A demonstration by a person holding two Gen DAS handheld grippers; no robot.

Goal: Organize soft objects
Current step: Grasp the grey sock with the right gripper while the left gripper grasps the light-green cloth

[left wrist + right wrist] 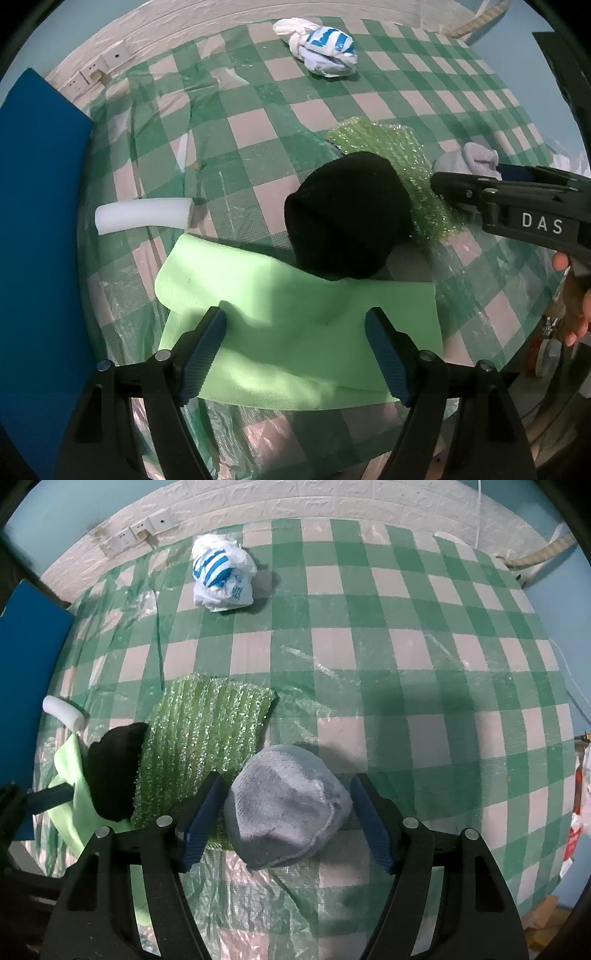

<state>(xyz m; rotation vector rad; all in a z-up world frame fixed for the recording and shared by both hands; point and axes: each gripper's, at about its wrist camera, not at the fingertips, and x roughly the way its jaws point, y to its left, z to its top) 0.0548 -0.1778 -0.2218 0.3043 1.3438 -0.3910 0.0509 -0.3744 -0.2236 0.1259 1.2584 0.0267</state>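
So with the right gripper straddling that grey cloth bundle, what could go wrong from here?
1. The right gripper is open; its left finger sits over the green bubble wrap, so closing may pinch it too.
2. The open left gripper over the light green foam sheet could drag the black hat resting on it.

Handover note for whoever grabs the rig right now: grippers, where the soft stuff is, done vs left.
Left gripper: open, over the light green foam sheet, holding nothing.
Right gripper: open, jaws either side of the grey towel bundle, not closed on it.
Black beanie lies across the foam sheet's far edge and the green bubble wrap. White foam tube sits left of the sheet. Blue-and-white plastic bag is alone near the wall.
Done: foam sheet, beanie, wrap and towel are clustered.
Left: probably the bag and tube, still apart.
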